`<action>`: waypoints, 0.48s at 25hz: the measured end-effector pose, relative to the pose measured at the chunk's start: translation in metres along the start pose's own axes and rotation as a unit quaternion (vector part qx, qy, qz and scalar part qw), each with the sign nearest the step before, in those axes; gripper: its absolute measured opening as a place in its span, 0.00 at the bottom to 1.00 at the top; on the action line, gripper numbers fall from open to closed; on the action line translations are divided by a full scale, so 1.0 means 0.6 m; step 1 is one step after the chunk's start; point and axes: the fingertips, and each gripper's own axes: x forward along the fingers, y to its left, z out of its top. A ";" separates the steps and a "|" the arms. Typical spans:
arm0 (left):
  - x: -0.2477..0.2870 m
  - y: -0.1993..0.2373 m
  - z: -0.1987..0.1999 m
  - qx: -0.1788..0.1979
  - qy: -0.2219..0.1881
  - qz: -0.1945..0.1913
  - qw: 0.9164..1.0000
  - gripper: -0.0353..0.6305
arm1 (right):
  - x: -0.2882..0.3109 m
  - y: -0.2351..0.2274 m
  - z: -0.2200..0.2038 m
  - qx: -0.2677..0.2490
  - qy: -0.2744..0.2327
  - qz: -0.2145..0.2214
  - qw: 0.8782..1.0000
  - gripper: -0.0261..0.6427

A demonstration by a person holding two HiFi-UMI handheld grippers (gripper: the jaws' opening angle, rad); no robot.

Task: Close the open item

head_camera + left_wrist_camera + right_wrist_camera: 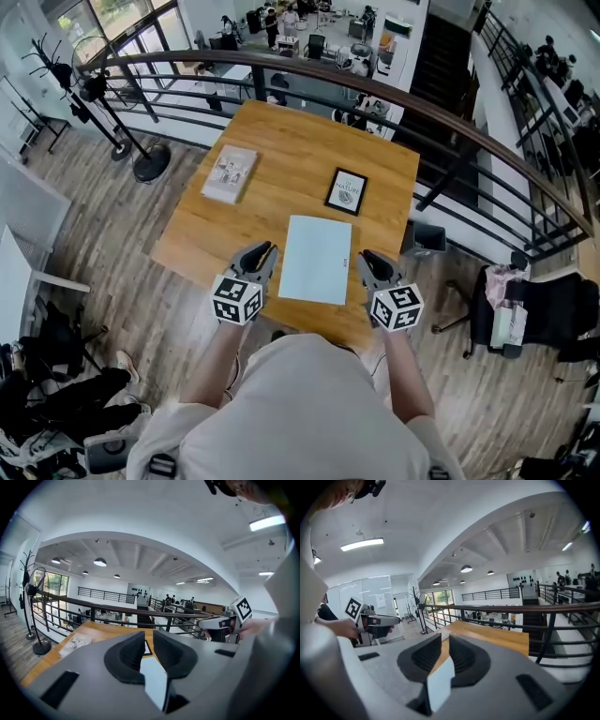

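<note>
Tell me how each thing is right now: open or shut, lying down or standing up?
Pale blue flat rectangular thing, perhaps a laptop: shut, lying flat on the wooden table.
Pale printed booklet: closed, lying flat.
Black-framed picture: face showing upward; flat or propped, I cannot tell.
Left gripper: fingers a little apart, nothing between them.
Right gripper: fingers a little apart, nothing between them.
</note>
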 end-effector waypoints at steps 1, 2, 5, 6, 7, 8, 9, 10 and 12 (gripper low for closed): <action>-0.001 0.002 0.004 -0.001 -0.002 0.002 1.000 0.12 | -0.001 -0.002 0.002 -0.004 -0.001 -0.001 1.000 0.12; -0.002 0.003 0.008 -0.001 -0.005 0.004 1.000 0.11 | -0.002 -0.004 0.004 -0.007 -0.002 -0.003 1.000 0.12; -0.003 0.007 0.020 0.001 -0.010 0.007 1.000 0.09 | -0.007 -0.011 0.011 -0.010 -0.011 -0.010 1.000 0.12; -0.003 0.007 0.022 0.003 -0.011 0.007 1.000 0.09 | -0.009 -0.014 0.014 -0.012 -0.015 -0.013 1.000 0.12; -0.003 0.007 0.025 0.004 -0.012 0.007 1.000 0.08 | -0.012 -0.016 0.017 -0.013 -0.020 -0.015 1.000 0.12; -0.003 0.006 0.028 0.005 -0.013 0.006 1.000 0.07 | -0.015 -0.018 0.021 -0.015 -0.025 -0.017 0.999 0.12; -0.004 0.005 0.032 0.005 -0.014 0.006 1.000 0.07 | -0.019 -0.019 0.026 -0.016 -0.029 -0.019 0.999 0.12; -0.004 0.003 0.036 0.005 -0.015 0.006 1.000 0.06 | -0.023 -0.021 0.030 -0.017 -0.033 -0.021 0.999 0.12; -0.005 0.000 0.042 0.005 -0.018 0.004 1.000 0.05 | -0.030 -0.025 0.038 -0.020 -0.041 -0.025 0.999 0.12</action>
